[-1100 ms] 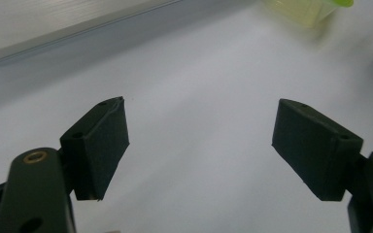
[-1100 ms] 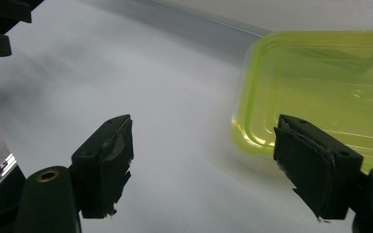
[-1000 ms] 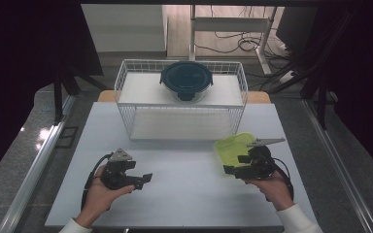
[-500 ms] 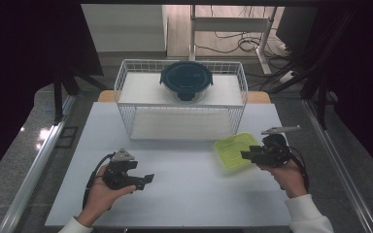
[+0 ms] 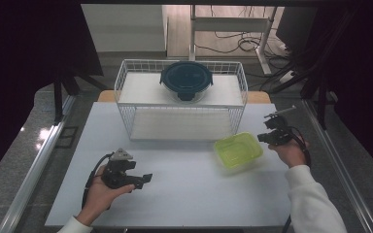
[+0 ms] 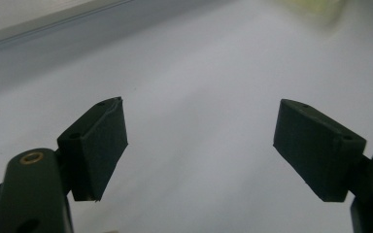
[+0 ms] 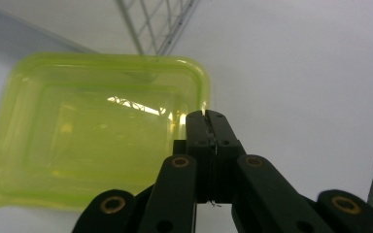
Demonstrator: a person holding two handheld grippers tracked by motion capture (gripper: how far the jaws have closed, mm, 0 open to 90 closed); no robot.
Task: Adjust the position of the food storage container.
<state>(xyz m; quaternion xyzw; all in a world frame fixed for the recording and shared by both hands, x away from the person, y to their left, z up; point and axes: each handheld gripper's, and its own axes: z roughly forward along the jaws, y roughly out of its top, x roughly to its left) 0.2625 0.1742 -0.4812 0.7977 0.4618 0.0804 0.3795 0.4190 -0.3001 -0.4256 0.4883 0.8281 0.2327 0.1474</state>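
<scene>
A translucent lime-green plastic container (image 5: 238,149) lies flat on the white table, right of centre. My right gripper (image 5: 263,138) hovers just to its right, jaws pointing toward it. Its jaws have just been closing and now meet with nothing between them. In the right gripper view the shut right gripper (image 7: 208,114) sits over the near rim of the green container (image 7: 92,131), and I cannot tell whether it touches. My left gripper (image 5: 146,178) rests low at the front left of the table, open. In the left gripper view the left gripper (image 6: 201,104) has nothing between its pads.
A white wire basket rack (image 5: 122,80) stands at the back of the table (image 5: 189,199). A dark round lidded bowl (image 5: 186,78) sits on its top shelf. Metal rails run along both sides of the table. Cables lie on the floor behind.
My right gripper has moved to the right, off the green container, which now lies flat on the table. Its jaws have come together. The left gripper has stayed where it was.
</scene>
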